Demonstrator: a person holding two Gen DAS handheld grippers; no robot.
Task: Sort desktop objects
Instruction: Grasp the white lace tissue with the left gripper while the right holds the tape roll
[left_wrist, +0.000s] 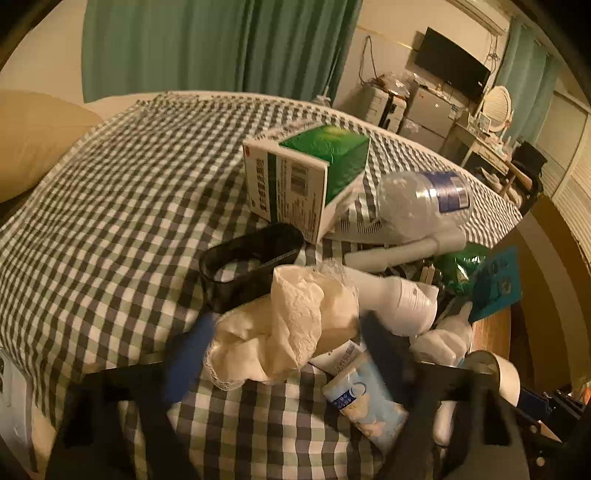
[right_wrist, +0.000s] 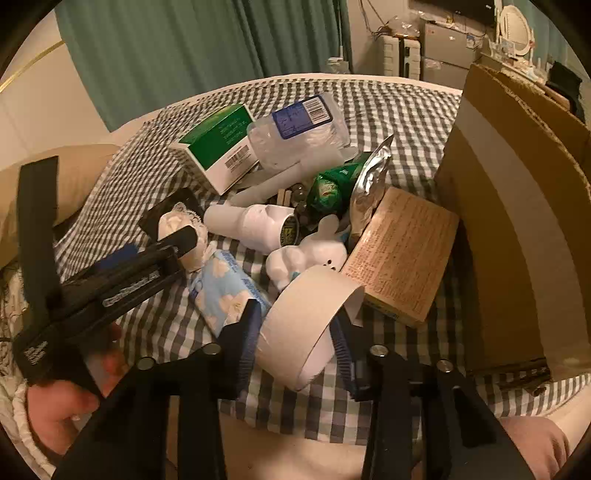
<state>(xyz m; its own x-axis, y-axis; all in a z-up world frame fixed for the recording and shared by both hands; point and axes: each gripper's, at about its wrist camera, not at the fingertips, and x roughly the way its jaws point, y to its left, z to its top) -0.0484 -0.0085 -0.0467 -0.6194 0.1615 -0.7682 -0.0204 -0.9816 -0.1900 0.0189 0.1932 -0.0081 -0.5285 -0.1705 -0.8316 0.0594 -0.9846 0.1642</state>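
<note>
A crumpled white lace cloth (left_wrist: 291, 314) lies on the checked tablecloth (left_wrist: 110, 221). My left gripper (left_wrist: 288, 326) has one finger on each side of it, pressing it into a bunch. The right wrist view shows the same gripper (right_wrist: 181, 236) on the cloth (right_wrist: 173, 223). A white tape roll (right_wrist: 306, 325) sits just above the table's near edge, and my right gripper (right_wrist: 295, 314) is shut on it. A blue tissue pack (right_wrist: 225, 291) lies between the two grippers. Behind them is a heap with a green-and-white box (left_wrist: 306, 177) and a clear plastic bottle (left_wrist: 424, 199).
A black oval ring (left_wrist: 251, 262) lies beside the cloth. Also in the heap: a white cup (right_wrist: 258, 225), a white rabbit figure (right_wrist: 306, 254), a green snack bag (right_wrist: 328, 188), a tan box (right_wrist: 402, 254). A tall cardboard box (right_wrist: 517, 221) stands at right. A person's hand (right_wrist: 55, 406) holds the left gripper.
</note>
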